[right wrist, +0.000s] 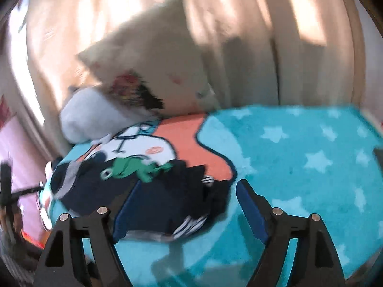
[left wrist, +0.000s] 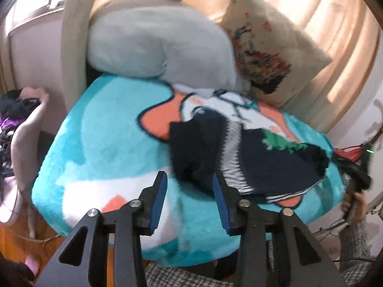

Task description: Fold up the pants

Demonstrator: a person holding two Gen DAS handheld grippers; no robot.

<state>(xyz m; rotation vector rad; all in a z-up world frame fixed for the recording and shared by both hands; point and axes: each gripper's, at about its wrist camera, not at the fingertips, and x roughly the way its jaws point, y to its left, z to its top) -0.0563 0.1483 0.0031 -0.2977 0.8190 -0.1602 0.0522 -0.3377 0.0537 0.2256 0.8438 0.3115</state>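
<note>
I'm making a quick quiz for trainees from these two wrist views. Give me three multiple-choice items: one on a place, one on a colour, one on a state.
1. Where do the dark pants lie?
A. on the turquoise blanket
B. on the floor
C. on top of the grey pillow

2. What colour is the animal print on the pants?
A. yellow
B. green
C. pink

3. How does the right gripper stand?
A. shut on the pants
B. open, holding nothing
C. shut on a pillow

Answers: 1 A, the pants rest in a heap on the blanket. 2 B, the print shows green against the dark cloth. 3 B, its fingers are spread wide with nothing pinched between them.
</note>
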